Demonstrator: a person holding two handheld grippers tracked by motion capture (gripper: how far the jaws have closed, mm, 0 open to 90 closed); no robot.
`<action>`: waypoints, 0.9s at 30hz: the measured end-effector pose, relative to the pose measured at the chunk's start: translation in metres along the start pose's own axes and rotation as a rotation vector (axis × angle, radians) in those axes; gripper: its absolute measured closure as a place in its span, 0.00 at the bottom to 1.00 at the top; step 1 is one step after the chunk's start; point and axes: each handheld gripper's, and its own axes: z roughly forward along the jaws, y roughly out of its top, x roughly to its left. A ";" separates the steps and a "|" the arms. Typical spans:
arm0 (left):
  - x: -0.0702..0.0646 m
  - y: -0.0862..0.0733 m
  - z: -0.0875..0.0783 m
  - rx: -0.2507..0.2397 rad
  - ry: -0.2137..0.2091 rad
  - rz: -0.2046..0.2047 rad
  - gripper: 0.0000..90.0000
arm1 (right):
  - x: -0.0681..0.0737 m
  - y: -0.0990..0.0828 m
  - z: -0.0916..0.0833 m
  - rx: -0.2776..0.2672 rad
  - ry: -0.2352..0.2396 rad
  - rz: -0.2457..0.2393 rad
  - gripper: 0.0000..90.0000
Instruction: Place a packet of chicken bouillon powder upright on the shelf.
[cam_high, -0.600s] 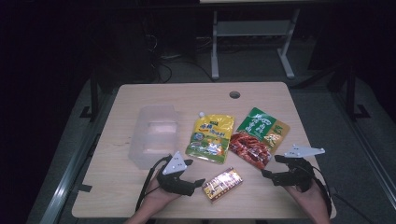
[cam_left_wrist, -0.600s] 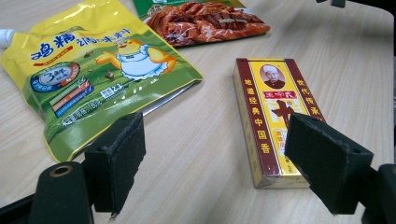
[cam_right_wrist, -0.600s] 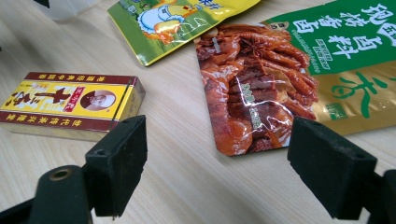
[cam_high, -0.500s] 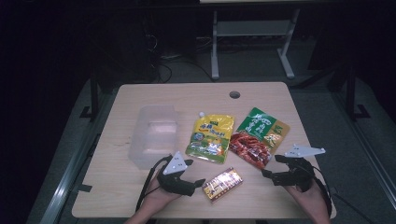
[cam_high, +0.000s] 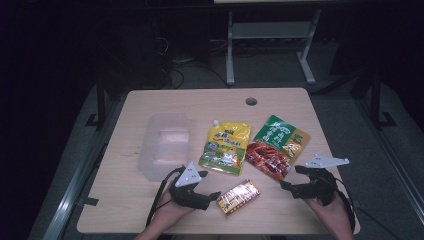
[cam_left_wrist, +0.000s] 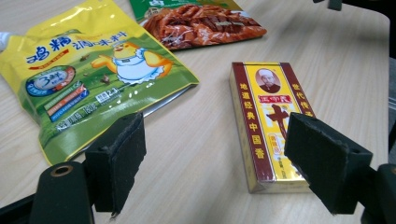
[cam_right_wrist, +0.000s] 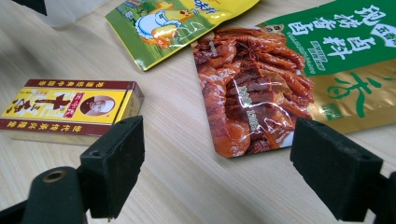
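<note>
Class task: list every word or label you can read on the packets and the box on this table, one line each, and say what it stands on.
"鸡精调味料": yellow pouch.
"地道经典中国香": left side strip of the small box.
"十": large, on the box front; the rest of that name is hidden.
"卤料": green packet; its other characters are unclear.
Fine print on all three is too small.

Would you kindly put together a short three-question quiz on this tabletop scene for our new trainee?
1. True or false: the left gripper is shut on the small yellow box.
2. Which lies nearest the clear plastic container: A) the yellow pouch, B) the green and red pouch, C) the small yellow box?
3. Which packet lies just ahead of the right gripper?

Key
1. False: its jaws stand open, and the box lies just beside them on the table.
2. A.
3. The green and red pouch.
</note>
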 end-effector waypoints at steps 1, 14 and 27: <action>0.000 0.002 0.000 -0.001 0.003 -0.001 0.23 | 0.001 0.000 0.001 0.003 0.000 0.008 0.19; 0.011 0.035 0.016 0.048 0.098 0.000 0.43 | 0.008 0.033 0.002 -0.024 0.010 -0.002 0.17; 0.027 0.050 0.053 0.128 0.201 -0.044 0.74 | -0.004 0.110 0.054 0.040 0.032 0.033 0.16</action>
